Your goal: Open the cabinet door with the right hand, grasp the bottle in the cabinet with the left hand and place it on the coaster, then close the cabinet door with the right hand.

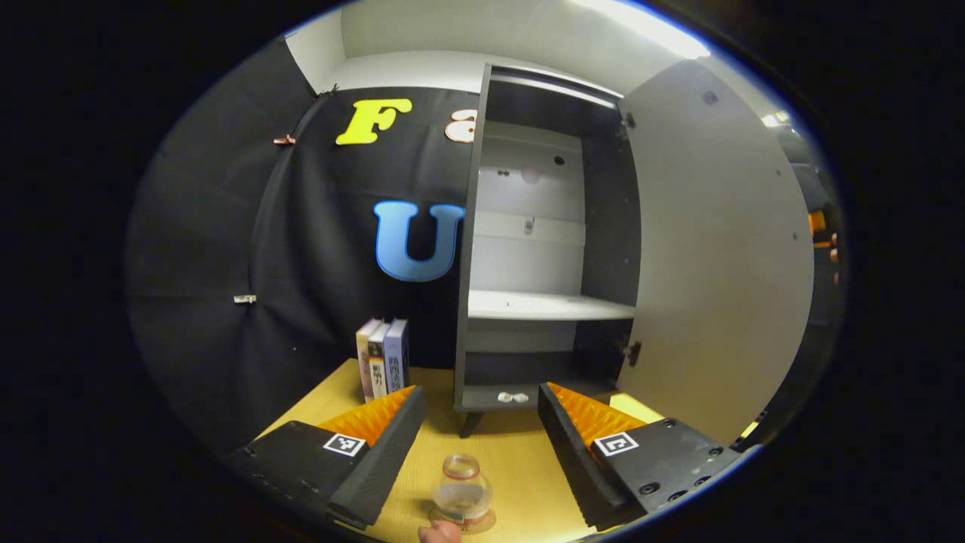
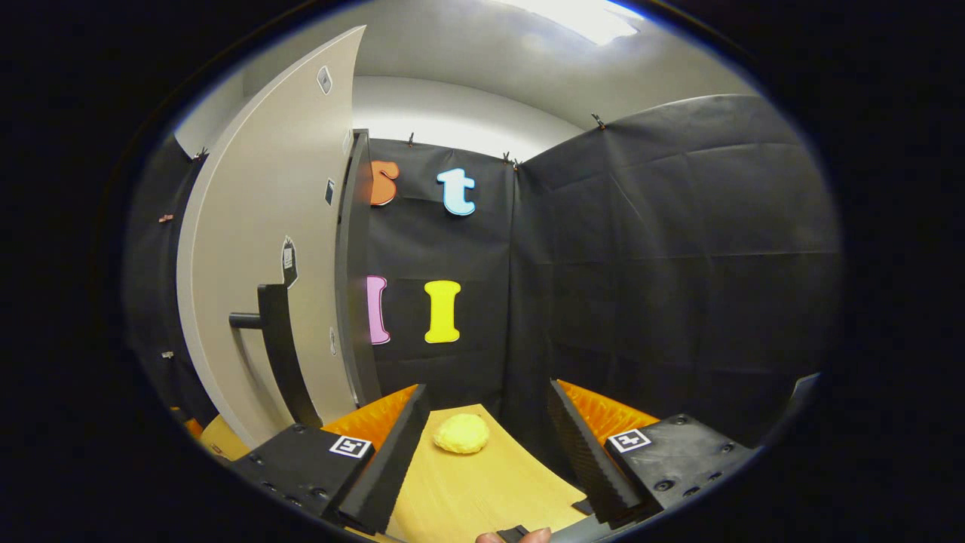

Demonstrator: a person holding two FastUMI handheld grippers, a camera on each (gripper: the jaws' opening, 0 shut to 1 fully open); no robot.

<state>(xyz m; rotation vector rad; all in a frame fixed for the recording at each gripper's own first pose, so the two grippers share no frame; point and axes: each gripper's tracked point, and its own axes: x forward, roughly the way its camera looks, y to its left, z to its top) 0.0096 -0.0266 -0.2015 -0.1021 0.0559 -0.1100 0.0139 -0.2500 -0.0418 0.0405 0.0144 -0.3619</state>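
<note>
Bottle (image 1: 461, 490): upright on the coaster (image 1: 482, 522) at 6 o'clock in my left gripper view, between the spread fingers of my left gripper (image 1: 482, 422), untouched. Cabinet (image 1: 471, 249) at 12, door (image 1: 716, 249) swung wide at 3. My right gripper (image 2: 482, 430): agape, empty; handle (image 2: 275, 339) at 9.

We're in a staged recording booth, not a real home: black cloth walls (image 2: 663, 249) pinned up with small clips close in a light wooden bench (image 1: 520, 460). Home-style props dress it: a tall dark grey cabinet with pale shelves (image 1: 546, 305) near the bench's far edge, its pale door (image 1: 716, 256) swung open, and a few upright books (image 1: 383, 366) just beside it.
</note>
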